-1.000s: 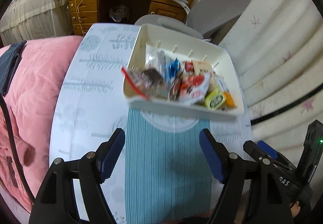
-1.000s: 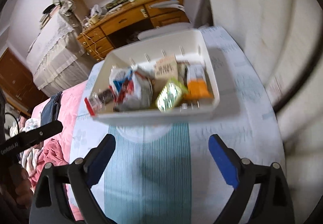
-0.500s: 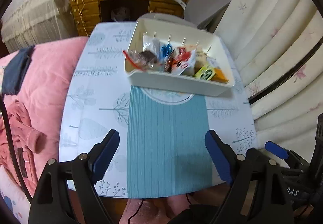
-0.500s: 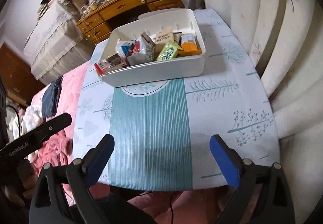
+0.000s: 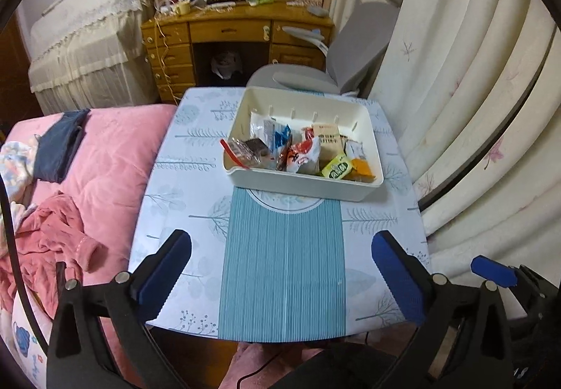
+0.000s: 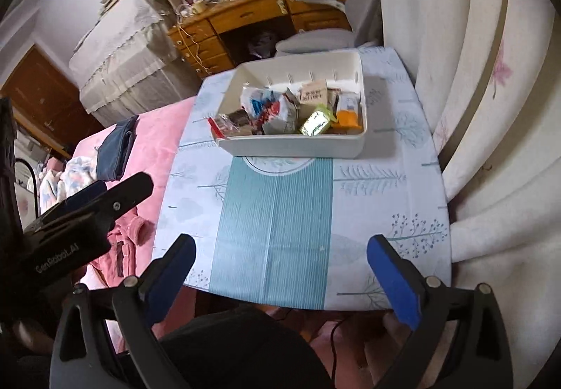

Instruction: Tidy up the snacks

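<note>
Left gripper [image 5: 280, 270] and right gripper [image 6: 278, 270], both spread wide and empty (the left's jaws have just been widening)

Both hover at the table's near edge; white bin [image 5: 305, 184] of snack packets [image 5: 301, 152] sits beyond them, well apart.

What things look made of — soft, shiny, hard

The cream plastic tray [image 5: 304, 183] looks smooth and matt, and the snack packets [image 5: 301, 154] in it are shiny, crinkly wrappers. The pale blue tree-print tablecloth [image 5: 189, 178] looks smooth, the fluffy pink bed cover [image 5: 105, 157] soft cloth, the yellow-brown wooden desk [image 5: 224, 31] a bit glossy — the blue gripper pads [image 6: 394, 278] ridged.
</note>
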Available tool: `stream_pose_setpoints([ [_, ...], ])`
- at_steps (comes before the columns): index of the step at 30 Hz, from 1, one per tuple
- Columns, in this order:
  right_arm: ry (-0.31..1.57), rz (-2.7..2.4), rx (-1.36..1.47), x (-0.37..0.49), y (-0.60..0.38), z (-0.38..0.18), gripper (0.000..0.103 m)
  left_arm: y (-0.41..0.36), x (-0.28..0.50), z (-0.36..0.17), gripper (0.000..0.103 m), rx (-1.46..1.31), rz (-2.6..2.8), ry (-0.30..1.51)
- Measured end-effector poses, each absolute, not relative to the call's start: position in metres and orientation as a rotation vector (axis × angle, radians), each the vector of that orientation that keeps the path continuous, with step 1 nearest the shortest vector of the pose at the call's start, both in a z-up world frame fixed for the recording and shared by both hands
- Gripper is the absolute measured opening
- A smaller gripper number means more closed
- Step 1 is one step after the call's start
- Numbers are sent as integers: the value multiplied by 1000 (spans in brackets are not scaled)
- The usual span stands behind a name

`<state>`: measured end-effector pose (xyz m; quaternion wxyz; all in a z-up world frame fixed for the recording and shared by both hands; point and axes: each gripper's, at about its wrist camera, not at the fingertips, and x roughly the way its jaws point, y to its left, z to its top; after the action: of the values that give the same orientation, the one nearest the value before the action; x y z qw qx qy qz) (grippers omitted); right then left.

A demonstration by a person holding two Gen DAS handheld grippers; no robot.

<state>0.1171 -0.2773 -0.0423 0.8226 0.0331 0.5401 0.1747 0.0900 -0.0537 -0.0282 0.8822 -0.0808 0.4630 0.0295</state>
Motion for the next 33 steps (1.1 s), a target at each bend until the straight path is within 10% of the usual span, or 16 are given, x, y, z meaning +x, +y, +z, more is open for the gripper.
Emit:
stream_pose_setpoints([
  [33,1074,305,48,116,-276,-49,103,-74,95,-33,102,-61,171,941],
])
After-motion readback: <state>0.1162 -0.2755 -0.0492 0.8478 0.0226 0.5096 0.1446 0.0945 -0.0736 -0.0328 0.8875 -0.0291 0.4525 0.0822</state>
